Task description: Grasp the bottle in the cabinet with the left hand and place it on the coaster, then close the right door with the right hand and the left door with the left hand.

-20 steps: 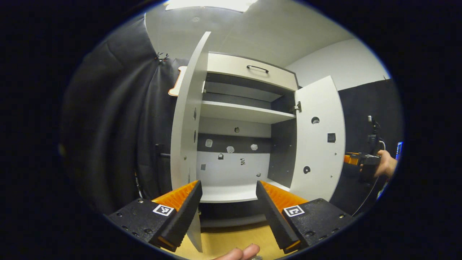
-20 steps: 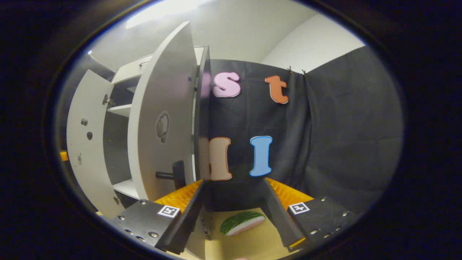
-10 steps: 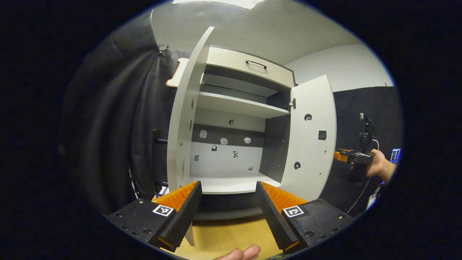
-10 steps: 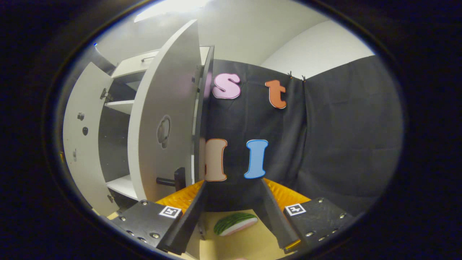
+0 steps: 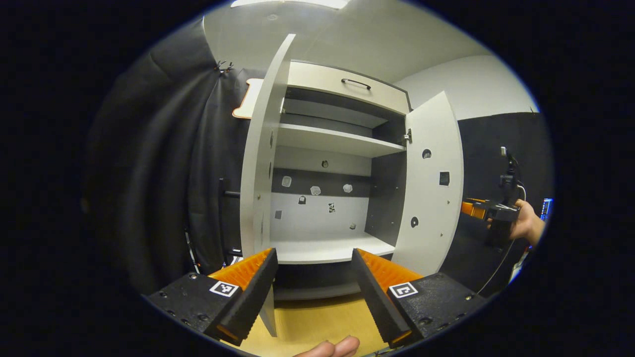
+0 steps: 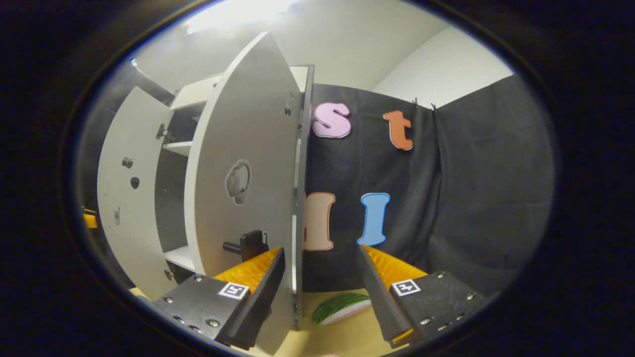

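Left gripper view: the left gripper [image 5: 312, 260] is seen at the bottom centre with its fingers spread apart and nothing between them; a fingertip of the holding hand [image 5: 330, 347] shows at the bottom edge. Past the fingers the cabinet [image 5: 342, 87] stands upright, its long axis vertical, both doors swung out toward the camera. The left door [image 5: 260, 163] is seen nearly edge-on, left of centre; the right door [image 5: 431, 183] is angled open at right of centre. The lower shelf [image 5: 322, 248] and upper shelf [image 5: 337, 141] lie bare. At the far right, the right gripper [image 5: 488, 210] is held in a hand [image 5: 526, 225] just beside the right door's outer edge; its opening cannot be told here.

In the right gripper view, the right gripper [image 6: 320, 260] is seen at bottom centre, its fingers apart and empty. The right door [image 6: 243, 163] rises just left of them, edge toward the camera, its black handle [image 6: 245, 243] near the left finger. The left door [image 6: 134, 193] stands open at far left. A watermelon-patterned coaster [image 6: 340, 307] lies on the yellow tabletop [image 6: 347, 337] between the fingers.
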{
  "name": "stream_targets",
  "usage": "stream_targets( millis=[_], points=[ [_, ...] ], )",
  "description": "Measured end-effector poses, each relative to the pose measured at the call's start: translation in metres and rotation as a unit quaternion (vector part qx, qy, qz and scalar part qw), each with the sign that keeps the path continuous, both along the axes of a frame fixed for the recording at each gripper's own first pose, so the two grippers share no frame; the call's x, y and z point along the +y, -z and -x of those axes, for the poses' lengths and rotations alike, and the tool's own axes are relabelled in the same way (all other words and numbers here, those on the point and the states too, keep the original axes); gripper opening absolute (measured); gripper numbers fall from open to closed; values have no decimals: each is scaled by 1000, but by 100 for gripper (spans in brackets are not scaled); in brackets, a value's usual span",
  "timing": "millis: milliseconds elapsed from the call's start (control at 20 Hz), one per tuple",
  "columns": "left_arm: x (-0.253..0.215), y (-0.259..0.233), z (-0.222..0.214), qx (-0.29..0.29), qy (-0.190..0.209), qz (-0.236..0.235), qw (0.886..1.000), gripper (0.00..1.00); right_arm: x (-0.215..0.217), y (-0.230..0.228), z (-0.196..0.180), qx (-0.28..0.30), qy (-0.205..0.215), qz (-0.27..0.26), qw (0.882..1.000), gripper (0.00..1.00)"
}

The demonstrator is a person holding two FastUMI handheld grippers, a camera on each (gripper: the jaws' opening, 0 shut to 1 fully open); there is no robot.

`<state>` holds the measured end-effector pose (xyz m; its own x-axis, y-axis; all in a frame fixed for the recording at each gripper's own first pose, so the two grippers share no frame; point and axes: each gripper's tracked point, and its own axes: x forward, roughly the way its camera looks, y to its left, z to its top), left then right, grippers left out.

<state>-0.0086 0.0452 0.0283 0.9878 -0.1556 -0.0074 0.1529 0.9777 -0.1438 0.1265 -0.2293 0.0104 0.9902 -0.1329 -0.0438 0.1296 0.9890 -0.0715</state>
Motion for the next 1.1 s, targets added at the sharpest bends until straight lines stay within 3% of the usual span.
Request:
stream_targets(
  millis=[350,400,450,1100],
  points=[
    [7,2,0,9,-13,-10,1000,94,21,-1,-1,-10,-2,-1,1000,89],
    [11,5,1,14,-17,-9,1000,94,23,-2,-2,-13,-2,0,1000,86],
    [14,6,3,16,-20,-6,1000,95,25,-1,-3,-14,-3,1,1000,89],
    [64,23,29,36,-76,8,996,95,80,18,-20,-6,-30,-26,999,89]
  ],
)
